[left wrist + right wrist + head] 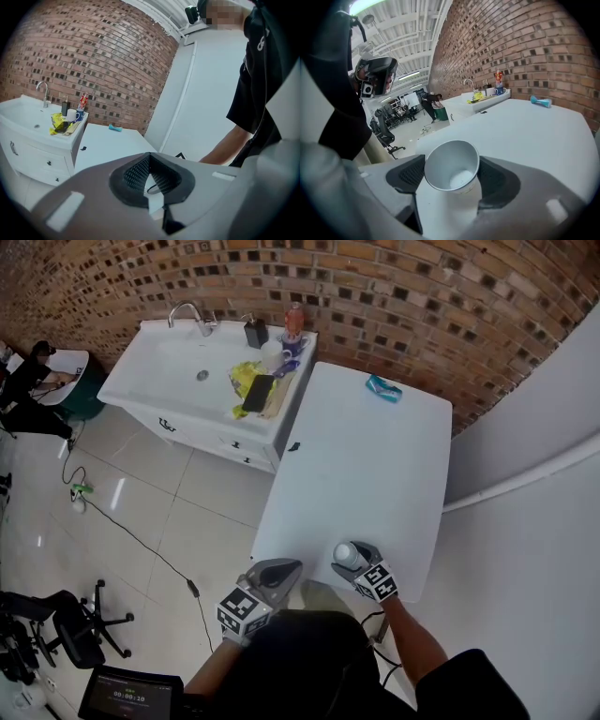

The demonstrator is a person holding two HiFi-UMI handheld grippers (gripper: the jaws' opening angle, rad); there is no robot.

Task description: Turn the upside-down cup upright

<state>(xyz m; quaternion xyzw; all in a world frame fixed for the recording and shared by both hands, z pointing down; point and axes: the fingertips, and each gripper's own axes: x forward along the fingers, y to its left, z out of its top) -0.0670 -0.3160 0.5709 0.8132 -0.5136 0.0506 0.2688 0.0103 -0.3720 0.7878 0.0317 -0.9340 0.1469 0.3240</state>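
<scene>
Gripping one white cup (451,165): right claw (452,174). Left claw (149,158) closed, empty. One white table (525,133) beneath cup.

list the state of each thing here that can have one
cup: empty, tilted with its mouth facing up, clamped in the right gripper
right gripper: shut on the cup
left gripper: shut, nothing between its jaws

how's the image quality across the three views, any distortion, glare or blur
Head view: sharp, red brick wall bows, glare on glossy floor tiles. Left gripper view: heavy fisheye, dark corners, mosaic patch at top. Right gripper view: same fisheye; white paper cup sharp.
</scene>
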